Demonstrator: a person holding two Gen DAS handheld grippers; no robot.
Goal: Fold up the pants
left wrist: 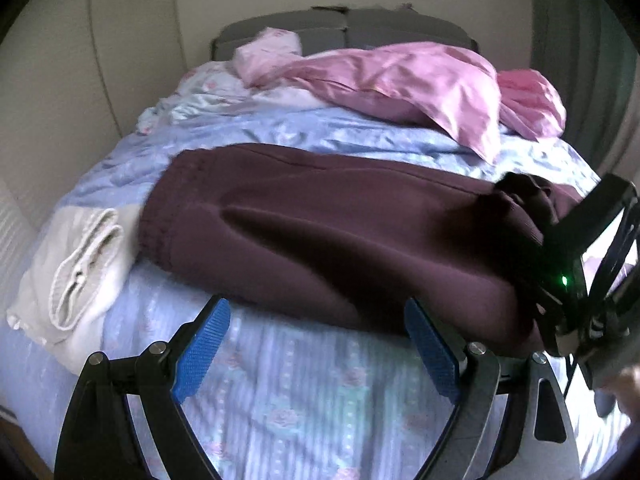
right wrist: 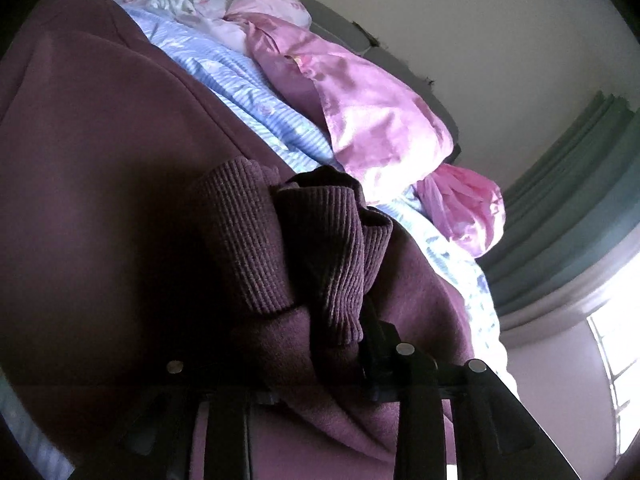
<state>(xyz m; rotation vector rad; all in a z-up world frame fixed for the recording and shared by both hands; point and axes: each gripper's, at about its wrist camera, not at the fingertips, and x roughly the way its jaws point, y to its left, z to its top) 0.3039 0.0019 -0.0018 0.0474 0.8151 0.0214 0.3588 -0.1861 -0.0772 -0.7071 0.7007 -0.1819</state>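
The dark maroon fleece pants (left wrist: 328, 224) lie folded across the bed's blue floral striped sheet (left wrist: 288, 392). Their ribbed cuffs (right wrist: 320, 248) bunch between the right gripper's (right wrist: 320, 344) jaws; whether the pads press them cannot be told. Just in front of the pants, the left gripper (left wrist: 316, 348) stands wide and empty. Beyond the pants lies a crumpled pink satin cover (left wrist: 420, 84); beside their waistband, a folded cream garment (left wrist: 76, 276).

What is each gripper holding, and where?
Left gripper: nothing, open. Right gripper: the maroon pants at the ribbed cuffs.
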